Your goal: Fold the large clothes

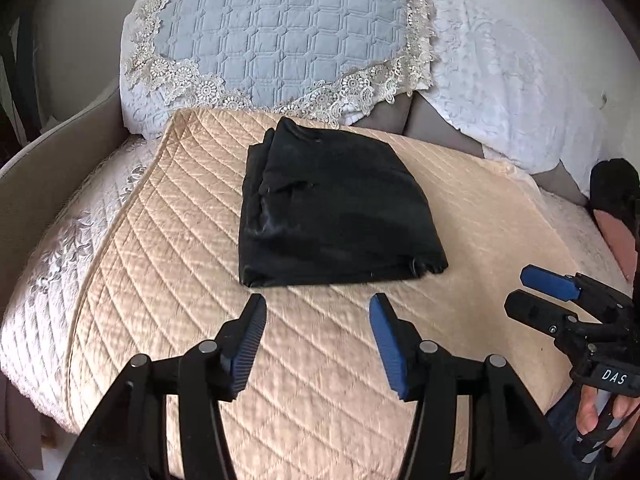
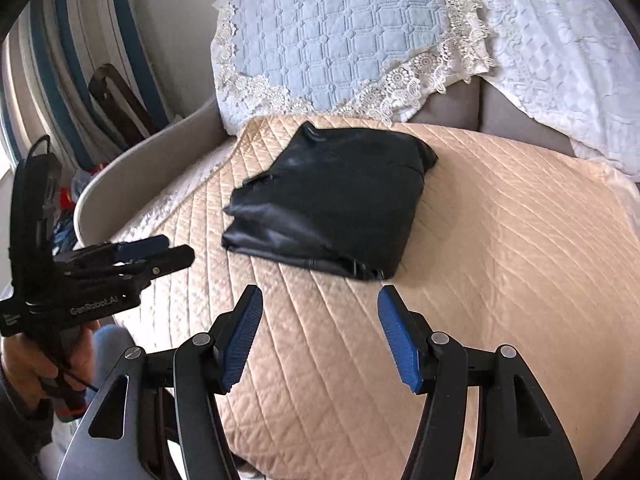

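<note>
Nearest, the left gripper [image 1: 316, 312] and right gripper [image 2: 320, 304] hover above a quilted beige cover [image 1: 160, 280], jaws apart, nothing between them. Just beyond lies the folded black garment [image 1: 336, 208] flat on that cover. Farther back sits a lace-trimmed blue quilted cushion [image 1: 288, 28].

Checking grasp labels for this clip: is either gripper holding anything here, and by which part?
Nothing is held. The left gripper and right gripper are both open and empty, short of the folded black garment, which lies free on the beige quilt.
</note>
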Tool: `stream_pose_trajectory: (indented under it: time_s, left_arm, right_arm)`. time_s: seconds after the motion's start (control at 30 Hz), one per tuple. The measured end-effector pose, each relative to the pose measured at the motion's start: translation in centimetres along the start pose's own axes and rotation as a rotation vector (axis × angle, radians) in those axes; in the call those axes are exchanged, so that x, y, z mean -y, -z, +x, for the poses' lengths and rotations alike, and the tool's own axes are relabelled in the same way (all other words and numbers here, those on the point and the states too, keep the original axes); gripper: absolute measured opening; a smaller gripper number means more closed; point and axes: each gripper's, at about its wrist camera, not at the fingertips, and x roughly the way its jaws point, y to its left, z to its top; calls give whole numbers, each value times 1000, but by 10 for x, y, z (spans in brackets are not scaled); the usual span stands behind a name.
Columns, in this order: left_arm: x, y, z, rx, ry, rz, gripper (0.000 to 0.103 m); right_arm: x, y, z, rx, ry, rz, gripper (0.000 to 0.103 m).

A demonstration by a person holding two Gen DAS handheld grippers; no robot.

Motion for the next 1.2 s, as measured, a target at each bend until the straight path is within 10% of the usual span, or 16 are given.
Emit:
stream_pose_trajectory:
  time_s: [1.2]
  left_arm:
    - [1, 22, 9, -43, -88, -12, 60]
  right_arm:
    - [-6, 18, 14, -51, 21, 5, 61]
